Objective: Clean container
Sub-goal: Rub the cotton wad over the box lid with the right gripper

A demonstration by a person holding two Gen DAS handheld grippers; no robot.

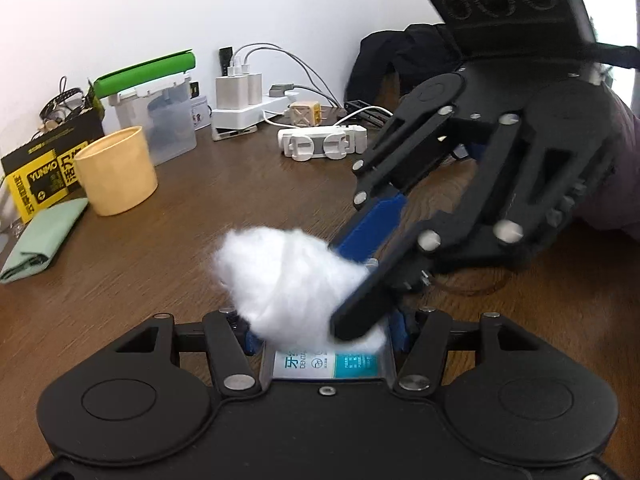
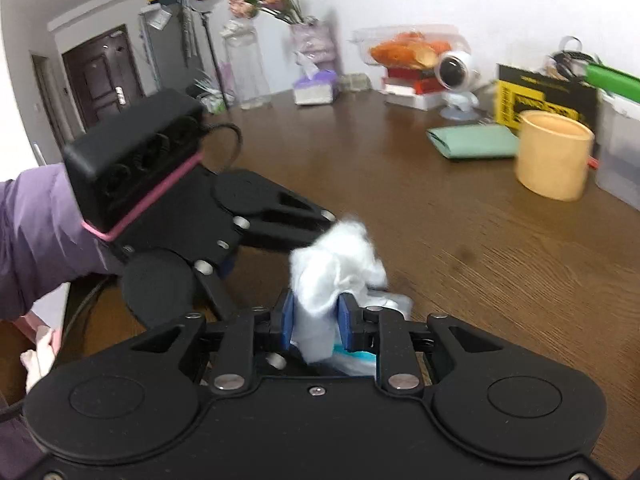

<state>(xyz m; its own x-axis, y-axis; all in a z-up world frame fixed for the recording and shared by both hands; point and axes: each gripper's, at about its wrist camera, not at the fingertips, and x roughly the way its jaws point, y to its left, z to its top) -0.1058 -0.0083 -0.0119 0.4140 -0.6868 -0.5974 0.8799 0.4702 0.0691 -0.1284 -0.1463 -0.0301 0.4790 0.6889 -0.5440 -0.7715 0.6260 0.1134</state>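
The small, light, rigid container [image 1: 326, 364], clamped by its sides in the left tool [image 1: 320, 340], looks slippery, while the right tool [image 2: 316, 320] pinches soft, compressible cotton [image 2: 336, 268].

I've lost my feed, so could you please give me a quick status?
Left hand-held gripper shut on labelled container. Right hand-held gripper shut on cotton wad, against container. Nothing in the way.
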